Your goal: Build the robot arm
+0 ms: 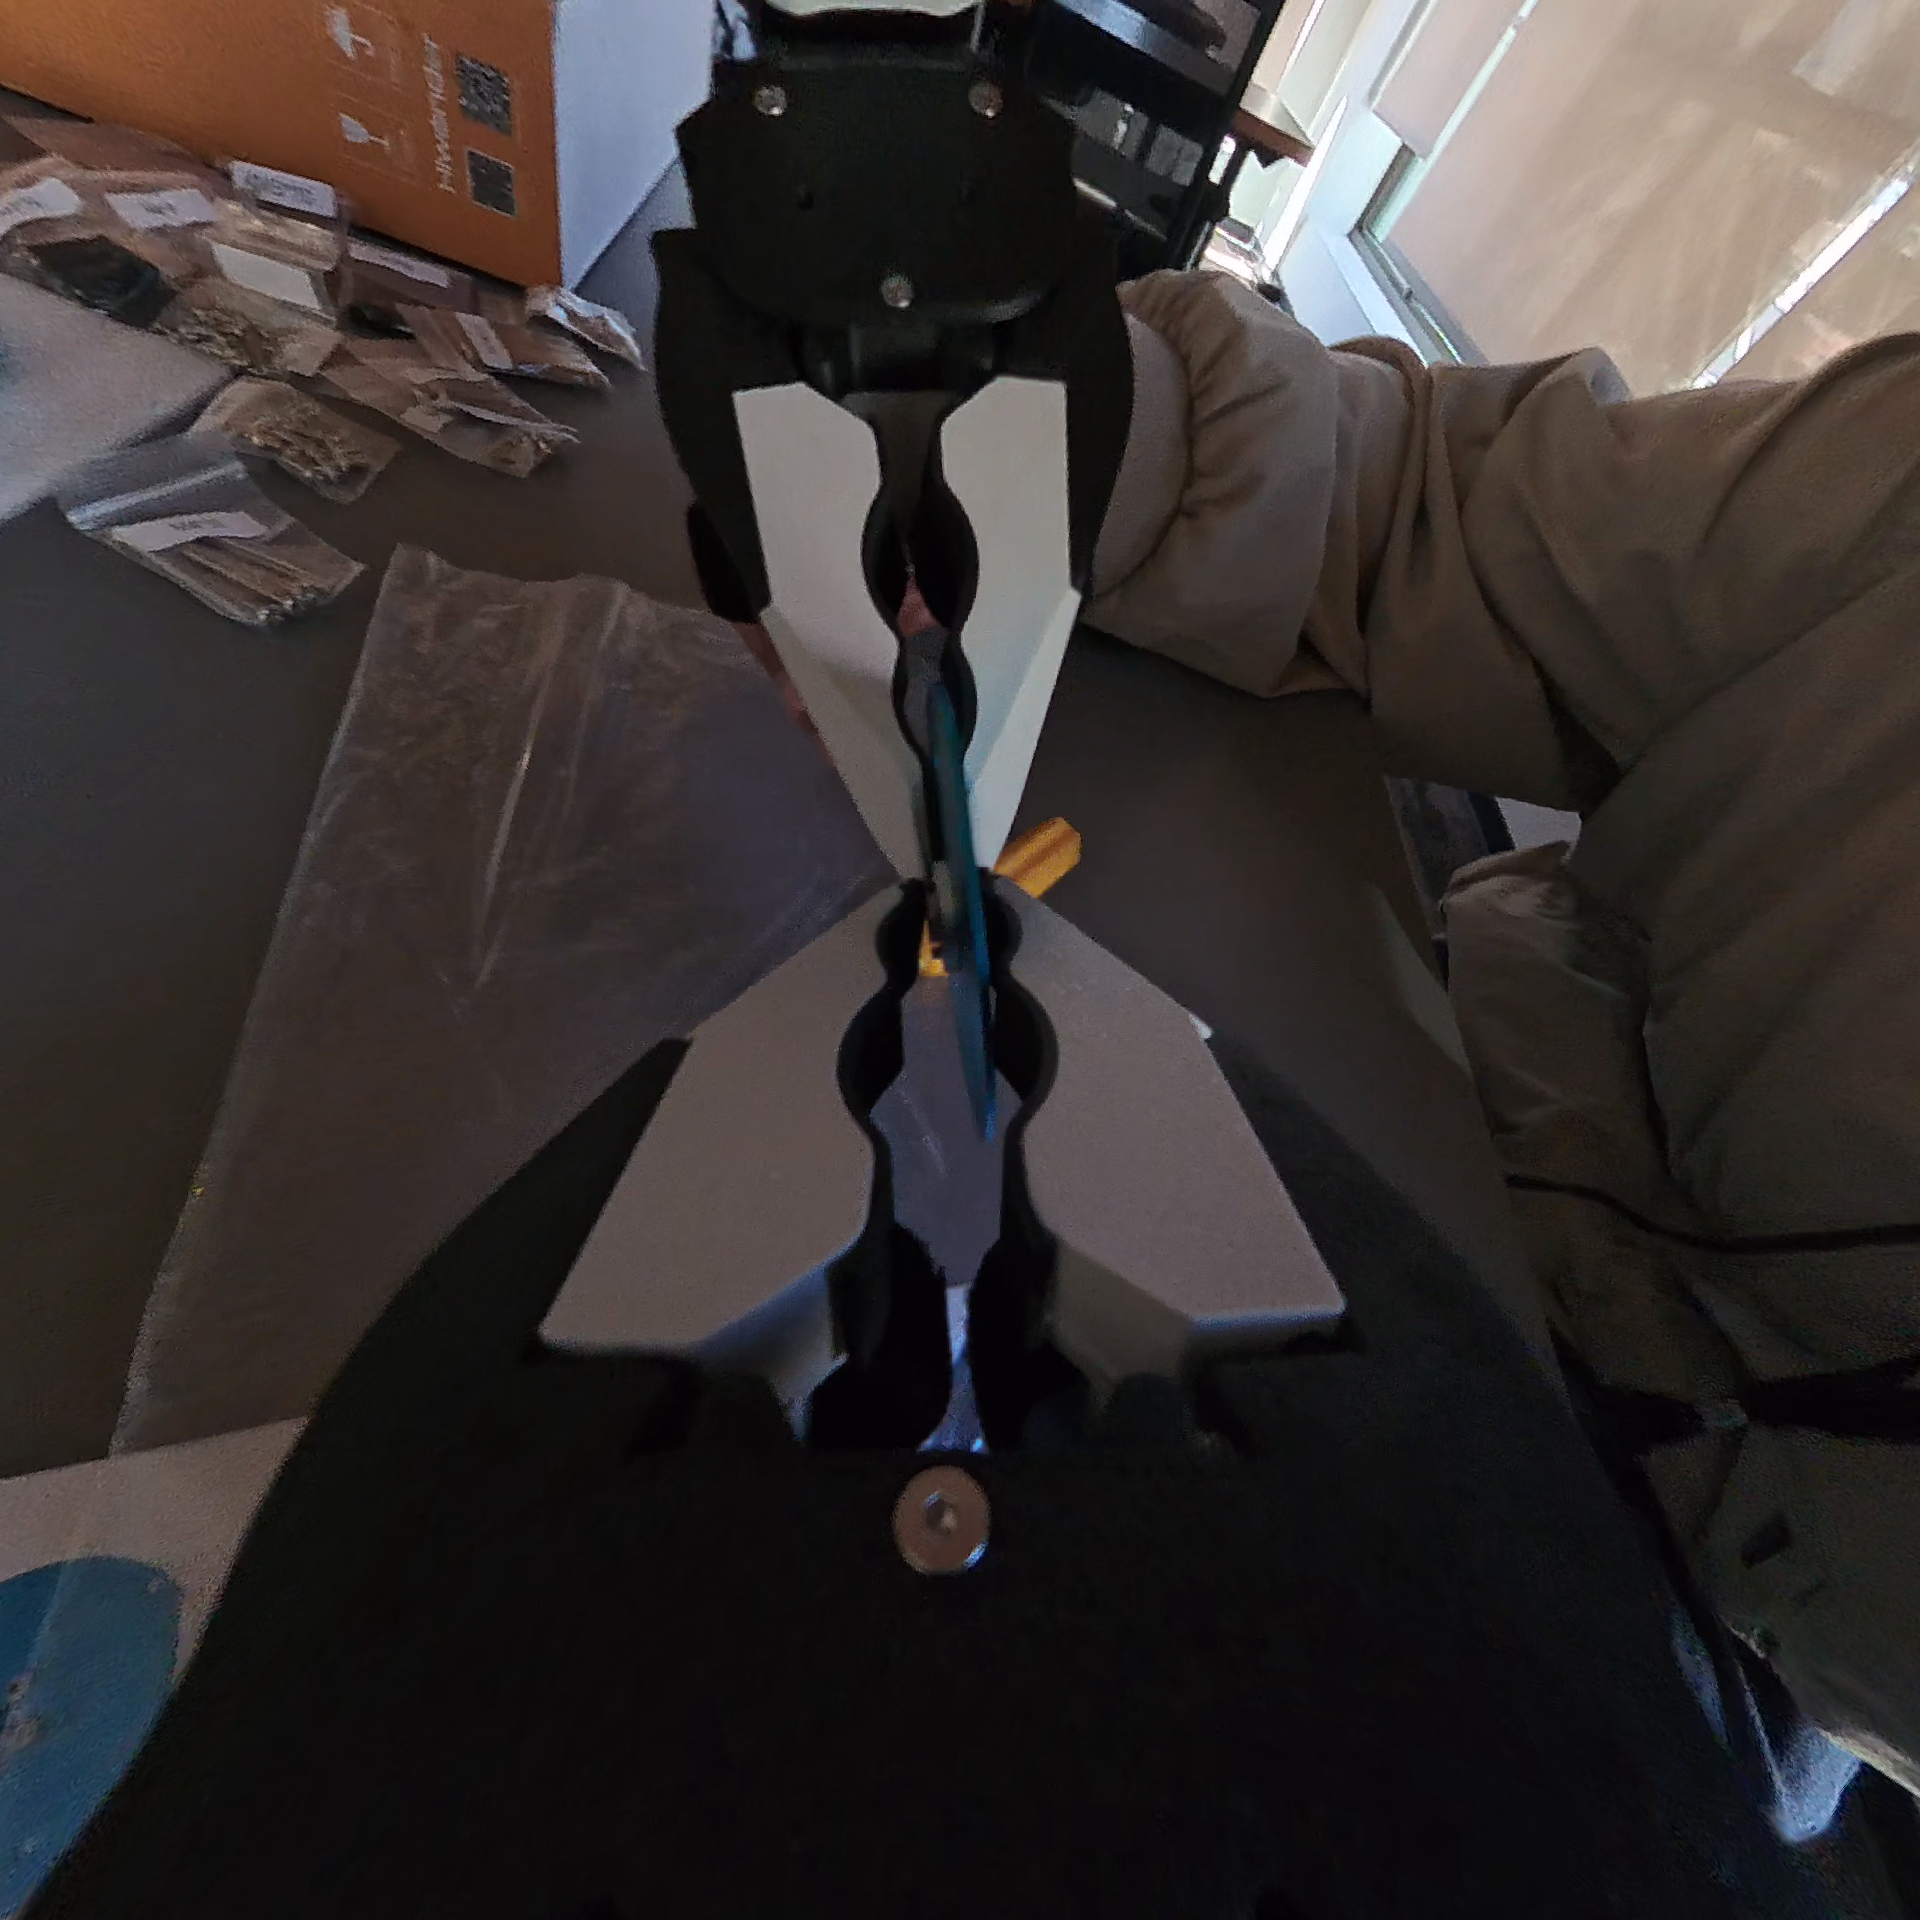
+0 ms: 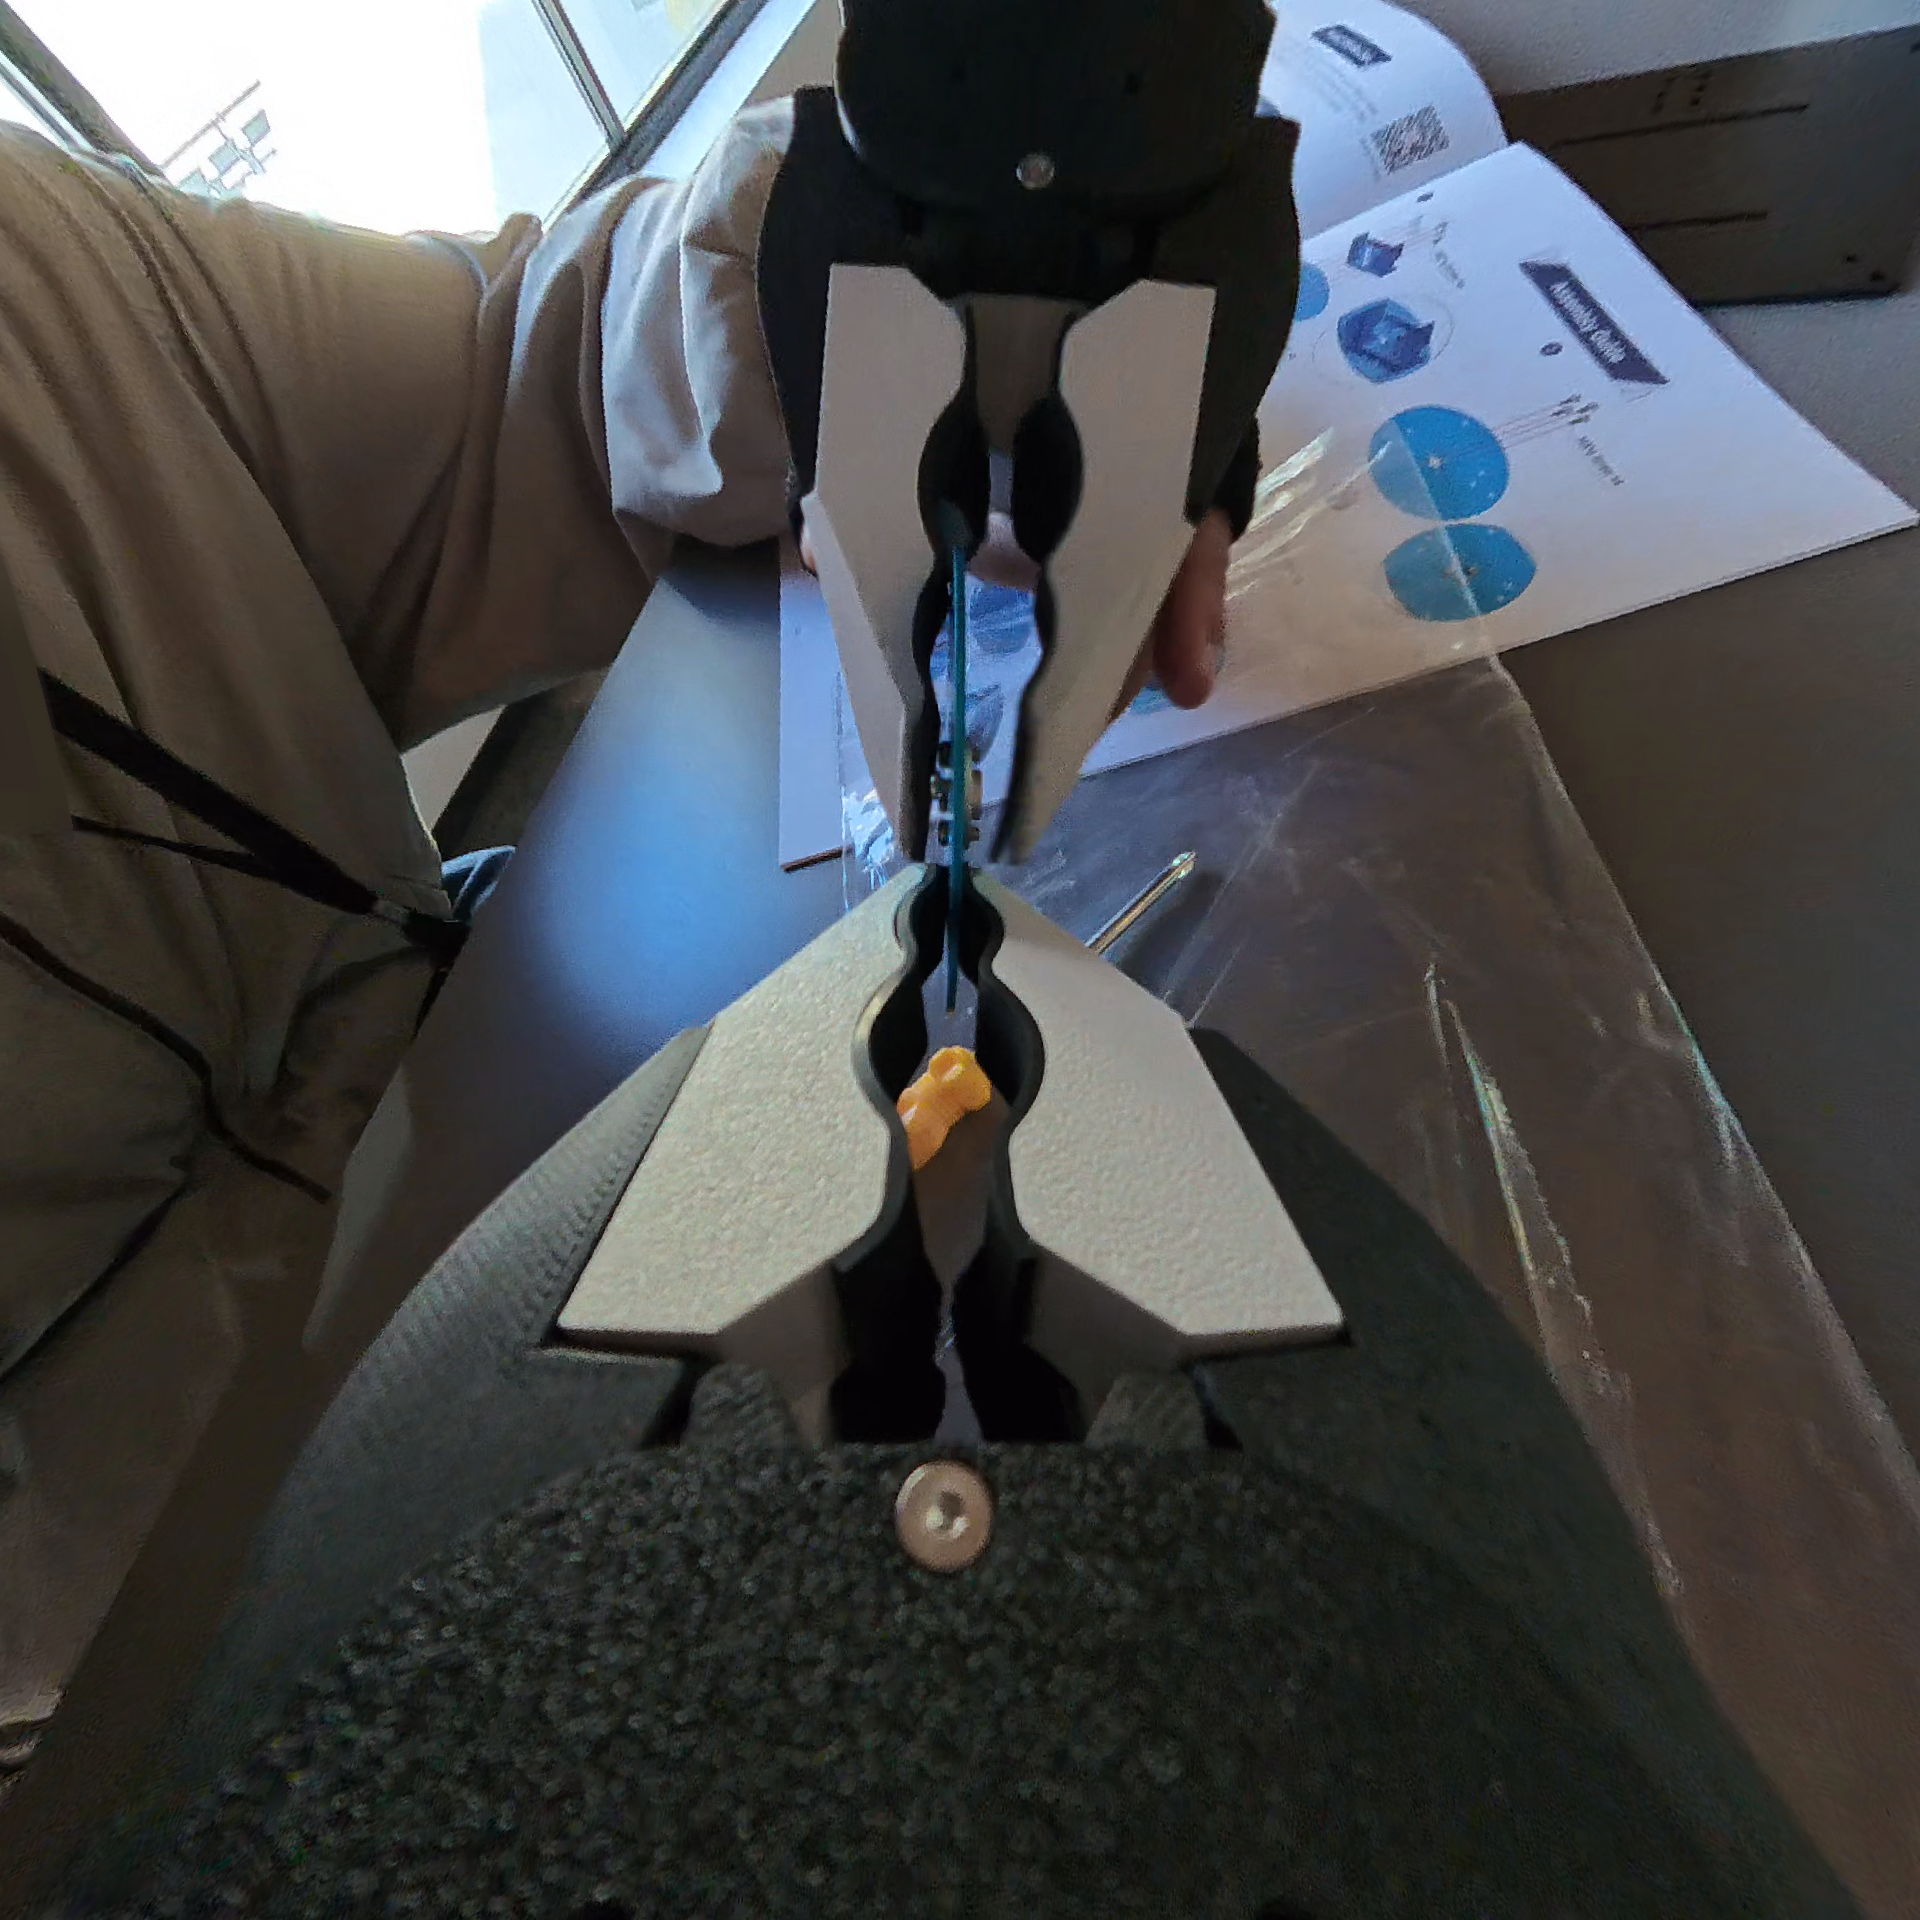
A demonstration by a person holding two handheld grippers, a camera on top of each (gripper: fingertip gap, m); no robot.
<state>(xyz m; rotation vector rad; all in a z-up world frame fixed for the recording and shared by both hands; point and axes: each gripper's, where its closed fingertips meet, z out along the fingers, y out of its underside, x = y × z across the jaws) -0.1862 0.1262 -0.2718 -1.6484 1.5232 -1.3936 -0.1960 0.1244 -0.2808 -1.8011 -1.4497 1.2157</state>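
Note:
A thin blue plate (image 1: 951, 790) is seen edge-on, held in the air between my two grippers, which face each other tip to tip. My left gripper (image 1: 951, 904) is shut on one end of it. My right gripper (image 2: 951, 883) is shut on the other end of the blue plate (image 2: 958, 644). The right gripper (image 1: 961, 852) shows at the top of the left wrist view, and the left gripper (image 2: 961, 842) at the top of the right wrist view. A small orange plastic part (image 2: 940, 1112) lies on the dark table (image 1: 156, 831) beneath the tips; it also shows in the left wrist view (image 1: 1039, 847).
A clear plastic bag (image 1: 499, 831) lies flat on the table. Several small bags of hardware (image 1: 281, 343) and an orange box (image 1: 312, 94) sit at the far left. An open instruction booklet (image 2: 1507, 436), a metal pin (image 2: 1143, 904) and a grey box (image 2: 1714, 156) lie nearby. A person's beige sleeve (image 1: 1455, 571) is close. Less than 4 cm separates the two grippers' tips. The metal pin (image 2: 1143, 904) is about 6 cm from both grippers' fingertips.

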